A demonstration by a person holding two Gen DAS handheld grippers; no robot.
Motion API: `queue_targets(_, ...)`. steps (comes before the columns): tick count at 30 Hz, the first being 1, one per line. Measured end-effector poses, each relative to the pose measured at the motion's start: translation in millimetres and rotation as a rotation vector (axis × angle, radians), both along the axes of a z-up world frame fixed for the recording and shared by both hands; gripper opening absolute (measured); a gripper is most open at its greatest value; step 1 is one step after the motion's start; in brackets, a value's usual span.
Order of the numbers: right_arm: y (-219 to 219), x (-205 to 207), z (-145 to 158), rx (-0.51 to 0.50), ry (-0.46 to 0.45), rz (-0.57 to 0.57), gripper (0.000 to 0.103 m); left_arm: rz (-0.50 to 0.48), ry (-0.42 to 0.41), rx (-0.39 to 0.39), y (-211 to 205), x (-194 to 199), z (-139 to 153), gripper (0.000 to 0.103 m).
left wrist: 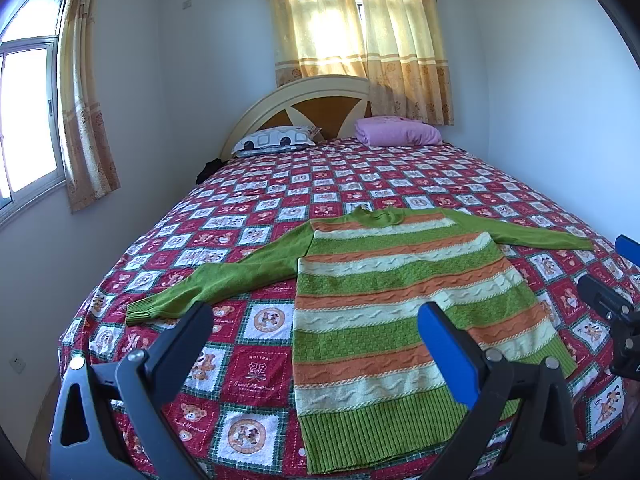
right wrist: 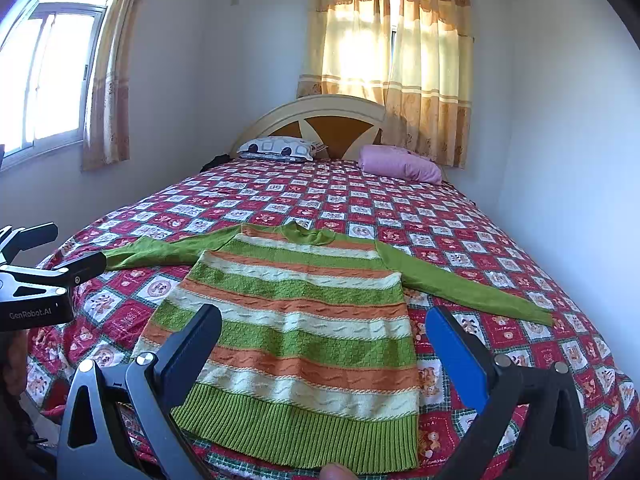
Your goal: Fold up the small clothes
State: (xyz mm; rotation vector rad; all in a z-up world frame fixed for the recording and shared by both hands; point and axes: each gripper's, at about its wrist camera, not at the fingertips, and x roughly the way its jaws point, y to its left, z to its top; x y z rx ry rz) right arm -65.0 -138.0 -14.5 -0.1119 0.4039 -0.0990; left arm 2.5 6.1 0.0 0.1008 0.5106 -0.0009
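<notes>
A small knitted sweater (left wrist: 400, 304) (right wrist: 304, 320) with green, orange and cream stripes lies flat on the bed, both green sleeves spread out to the sides and the ribbed hem toward me. My left gripper (left wrist: 316, 322) hovers open above the sweater's left side and hem, with nothing between its fingers. Over the lower body of the sweater my right gripper (right wrist: 324, 326) stands open too, holding nothing. The left gripper (right wrist: 56, 252) shows at the left edge of the right wrist view; the right gripper (left wrist: 616, 280) shows at the right edge of the left wrist view.
The bed carries a red patchwork cover (left wrist: 256, 376) (right wrist: 480, 224). A patterned pillow (left wrist: 276, 140) and a folded pink blanket (left wrist: 400, 131) lie by the headboard. Walls close in on the left and right. A fingertip (right wrist: 338, 472) shows at the bottom edge.
</notes>
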Motion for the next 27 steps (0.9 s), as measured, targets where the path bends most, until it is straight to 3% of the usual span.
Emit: queue_targets(27, 0.9, -0.2, 0.4, 0.000, 0.001, 0.000, 0.102, -0.003, -0.002, -0.001, -0.2, -0.7, -0.2, 0.103)
